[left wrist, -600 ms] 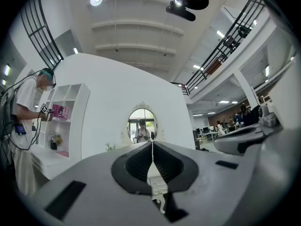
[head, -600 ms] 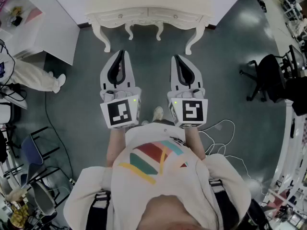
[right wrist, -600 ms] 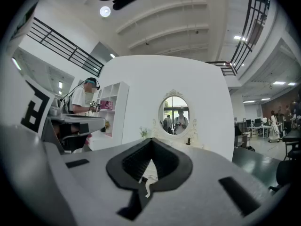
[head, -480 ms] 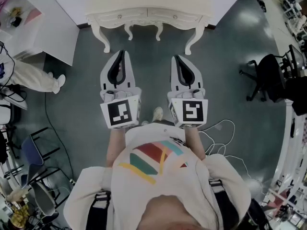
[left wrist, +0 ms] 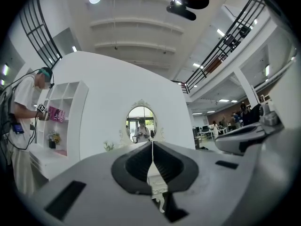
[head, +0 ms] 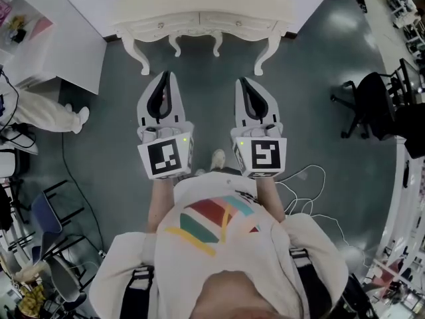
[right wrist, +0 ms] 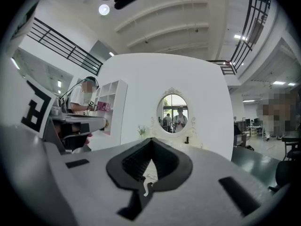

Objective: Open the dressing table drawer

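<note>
The cream dressing table stands on the floor against the far wall, well apart from both claws. Its drawer faces the person. It is probably light, stiff wood that slides straight out, best pinched at its small knob. The left claw and the right claw are both closed together and empty.

The dressing table is cream-white, the floor dark teal-grey, the office chair black.
</note>
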Tool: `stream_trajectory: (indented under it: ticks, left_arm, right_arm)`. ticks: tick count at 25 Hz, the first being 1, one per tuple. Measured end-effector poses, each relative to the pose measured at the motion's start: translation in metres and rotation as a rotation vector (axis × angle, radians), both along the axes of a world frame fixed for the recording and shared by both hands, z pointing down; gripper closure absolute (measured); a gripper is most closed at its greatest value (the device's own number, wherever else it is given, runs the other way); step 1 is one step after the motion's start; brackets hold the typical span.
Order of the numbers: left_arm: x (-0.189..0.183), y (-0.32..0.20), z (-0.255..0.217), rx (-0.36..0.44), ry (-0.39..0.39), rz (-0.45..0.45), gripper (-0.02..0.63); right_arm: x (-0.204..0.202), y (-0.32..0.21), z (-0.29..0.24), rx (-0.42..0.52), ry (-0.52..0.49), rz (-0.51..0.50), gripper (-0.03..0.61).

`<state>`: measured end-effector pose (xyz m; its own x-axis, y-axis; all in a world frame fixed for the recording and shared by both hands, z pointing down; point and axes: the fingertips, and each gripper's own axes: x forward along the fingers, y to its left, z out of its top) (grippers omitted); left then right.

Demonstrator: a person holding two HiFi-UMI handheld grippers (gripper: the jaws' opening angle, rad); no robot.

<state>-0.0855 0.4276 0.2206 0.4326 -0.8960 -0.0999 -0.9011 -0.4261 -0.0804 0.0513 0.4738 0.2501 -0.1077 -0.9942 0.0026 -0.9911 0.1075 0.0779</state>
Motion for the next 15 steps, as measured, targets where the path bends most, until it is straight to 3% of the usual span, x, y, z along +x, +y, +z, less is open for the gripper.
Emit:
stream_trajectory:
  ticks: [5, 15]
  left_arm:
    - [0.001, -0.011, -0.002, 0.009, 0.011, -0.028, 0.606]
    - [0.009, -0.026, 0.007, 0.026, 0.024, -0.085, 0.604]
  right_arm:
    - [0.004, -0.009, -0.005, 0.033, -0.062, -0.043, 0.578]
    - [0.026, -0.022, 0.015, 0.020, -0.051, -0.085, 0.578]
